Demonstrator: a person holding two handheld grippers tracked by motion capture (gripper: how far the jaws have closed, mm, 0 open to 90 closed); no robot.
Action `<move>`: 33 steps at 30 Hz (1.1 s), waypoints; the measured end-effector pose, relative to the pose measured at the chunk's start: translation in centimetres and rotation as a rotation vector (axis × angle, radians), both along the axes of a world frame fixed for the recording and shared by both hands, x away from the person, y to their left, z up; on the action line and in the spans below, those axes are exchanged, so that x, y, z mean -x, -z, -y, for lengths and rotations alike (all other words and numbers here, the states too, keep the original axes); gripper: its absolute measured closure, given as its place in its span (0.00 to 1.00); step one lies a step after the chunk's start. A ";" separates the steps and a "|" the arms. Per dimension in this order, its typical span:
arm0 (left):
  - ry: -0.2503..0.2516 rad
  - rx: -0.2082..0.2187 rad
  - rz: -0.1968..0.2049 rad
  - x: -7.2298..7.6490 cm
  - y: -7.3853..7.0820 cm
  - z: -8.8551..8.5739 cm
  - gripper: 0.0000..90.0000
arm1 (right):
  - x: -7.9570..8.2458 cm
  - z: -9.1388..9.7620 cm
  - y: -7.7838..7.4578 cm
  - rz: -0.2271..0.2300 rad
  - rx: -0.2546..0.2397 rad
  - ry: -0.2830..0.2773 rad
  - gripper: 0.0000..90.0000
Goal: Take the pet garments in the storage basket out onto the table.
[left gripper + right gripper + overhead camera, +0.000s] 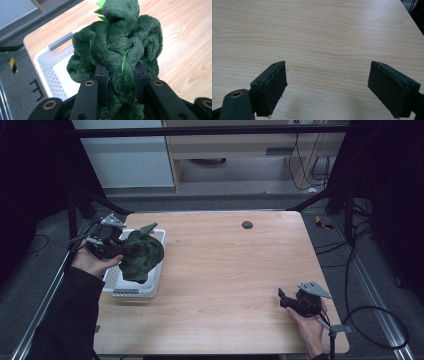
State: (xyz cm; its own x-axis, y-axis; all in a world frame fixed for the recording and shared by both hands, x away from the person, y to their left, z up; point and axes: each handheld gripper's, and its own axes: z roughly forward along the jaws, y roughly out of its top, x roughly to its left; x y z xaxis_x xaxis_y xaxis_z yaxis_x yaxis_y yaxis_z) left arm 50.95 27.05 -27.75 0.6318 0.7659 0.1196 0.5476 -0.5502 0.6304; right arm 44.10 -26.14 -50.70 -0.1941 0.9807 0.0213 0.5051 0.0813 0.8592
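From the high view, my left gripper (116, 246) holds one dark green plush toy (141, 254) over the single white perforated basket (135, 290) at the left edge of the wooden table (225, 265). The toy hangs above the basket's opening, bulging toward its right wall; I cannot tell whether its underside touches the rim. My right gripper (286, 299) rests low near the table's front right corner, well apart from the toy. I count one toy, one basket, two grippers, and one small dark disc (247, 224) near the far edge.

In the left gripper view, my jaws are clamped on a fold of the plush toy (120, 42), the fur squeezed between them, with bright green spikes (100, 10) at its top. The basket (53, 72) lies below and to the left.

In the right gripper view, my jaws stand wide apart with nothing between them but bare table (324, 37).

I judge this to be the placing step: next I should lower the toy into the basket, centred over its opening, then release.
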 end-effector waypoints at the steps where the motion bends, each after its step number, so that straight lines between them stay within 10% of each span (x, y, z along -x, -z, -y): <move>1: 0.000 0.000 0.000 0.0 0.0 0.0 0.79 | 0.0 0.0 0.0 0.000 0.000 0.000 0.17; 33: 0.392 -0.132 -0.071 0.9 1.3 10.3 0.79 | 0.0 0.0 0.0 -0.003 -0.002 -0.006 0.18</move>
State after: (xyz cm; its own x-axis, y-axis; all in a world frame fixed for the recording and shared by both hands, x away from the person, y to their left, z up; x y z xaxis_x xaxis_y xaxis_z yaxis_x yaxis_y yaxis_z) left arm 50.09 16.71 -29.00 0.8825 0.4470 0.1462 0.3203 -0.7989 0.5091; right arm 44.12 -26.17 -50.70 -0.1996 0.9796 0.0242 0.5069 0.0821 0.8581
